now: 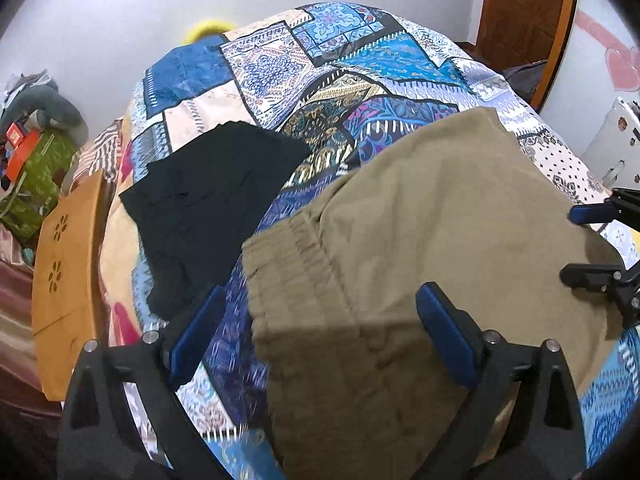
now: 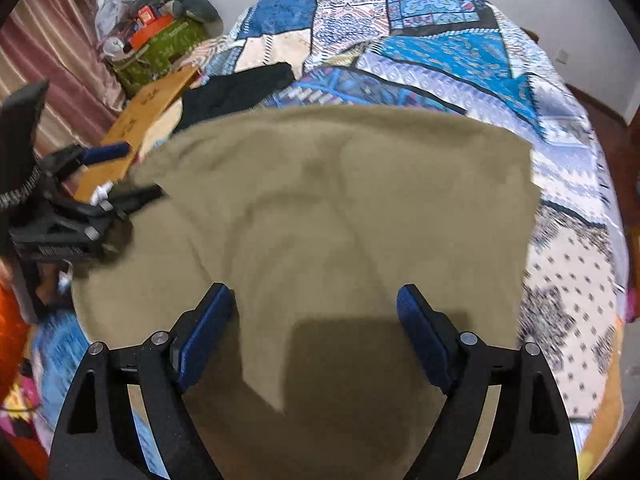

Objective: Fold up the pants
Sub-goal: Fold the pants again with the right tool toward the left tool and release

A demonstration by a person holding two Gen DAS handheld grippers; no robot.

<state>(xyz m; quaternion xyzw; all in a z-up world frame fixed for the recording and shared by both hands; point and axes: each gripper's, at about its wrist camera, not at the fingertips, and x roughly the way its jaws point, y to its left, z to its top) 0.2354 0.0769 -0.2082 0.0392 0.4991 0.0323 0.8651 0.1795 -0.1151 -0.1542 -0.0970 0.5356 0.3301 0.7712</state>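
Observation:
Khaki pants lie spread on the patterned bedspread, elastic waistband toward the left. My left gripper is open above the waistband end, with nothing between its fingers. In the right wrist view the khaki pants fill the middle, partly folded over with a loose flap near the camera. My right gripper is open just above the cloth and holds nothing. The right gripper also shows at the right edge of the left wrist view; the left gripper shows at the left of the right wrist view.
A folded black garment lies left of the pants, also in the right wrist view. An orange wooden board stands at the bed's left edge. Green bag with clutter is beyond it. A wooden door is at the far right.

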